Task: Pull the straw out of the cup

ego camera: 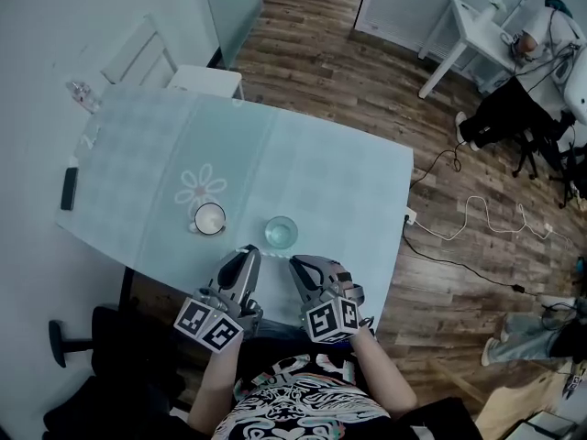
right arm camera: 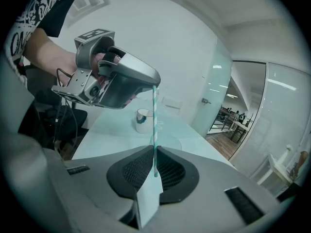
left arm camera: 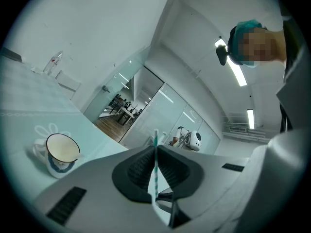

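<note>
A teal-and-white striped straw runs between my two grippers, clear of both cups. My left gripper is shut on its upper end. My right gripper is shut on its lower end, together with a white paper strip. In the right gripper view the left gripper hangs above the right gripper's jaws. Both grippers hover over the table's near edge. A clear glass cup stands just beyond them, and a white mug with a dark rim stands to its left.
The pale glass table carries a black phone-like slab and a small clear bottle at its left side. A white chair stands behind it. Cables lie on the wooden floor to the right.
</note>
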The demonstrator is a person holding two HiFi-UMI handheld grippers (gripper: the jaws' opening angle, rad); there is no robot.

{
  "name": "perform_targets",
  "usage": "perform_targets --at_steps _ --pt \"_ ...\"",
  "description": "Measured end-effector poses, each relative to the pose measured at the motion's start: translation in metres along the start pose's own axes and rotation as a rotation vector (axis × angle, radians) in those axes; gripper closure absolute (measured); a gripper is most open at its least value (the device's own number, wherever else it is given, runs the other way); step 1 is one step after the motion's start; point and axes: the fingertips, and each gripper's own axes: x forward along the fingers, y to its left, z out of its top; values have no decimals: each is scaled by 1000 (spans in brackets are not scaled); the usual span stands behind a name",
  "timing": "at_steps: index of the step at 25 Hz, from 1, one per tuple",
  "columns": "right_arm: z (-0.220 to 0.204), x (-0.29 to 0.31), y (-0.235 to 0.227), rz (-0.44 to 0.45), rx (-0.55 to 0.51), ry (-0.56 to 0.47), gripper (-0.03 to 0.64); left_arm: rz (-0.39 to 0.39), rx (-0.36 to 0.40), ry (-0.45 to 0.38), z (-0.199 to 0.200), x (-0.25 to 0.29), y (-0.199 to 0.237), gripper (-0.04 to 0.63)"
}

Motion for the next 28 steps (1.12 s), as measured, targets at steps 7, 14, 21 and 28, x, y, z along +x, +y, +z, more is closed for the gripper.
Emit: perform_targets --at_steps 7,14,21,28 --pt "-16 3 10 71 -26 37 575 48 87 82 -28 -1 21 481" --pt "-42 6 15 152 -48 105 575 127 161 212 -72 -6 53 476" --pt "-74 20 22 230 -78 217 575 203 260 346 -105 -16 84 476" --pt "-92 31 32 268 -138 323 575 211 294 388 -112 -14 94 476"
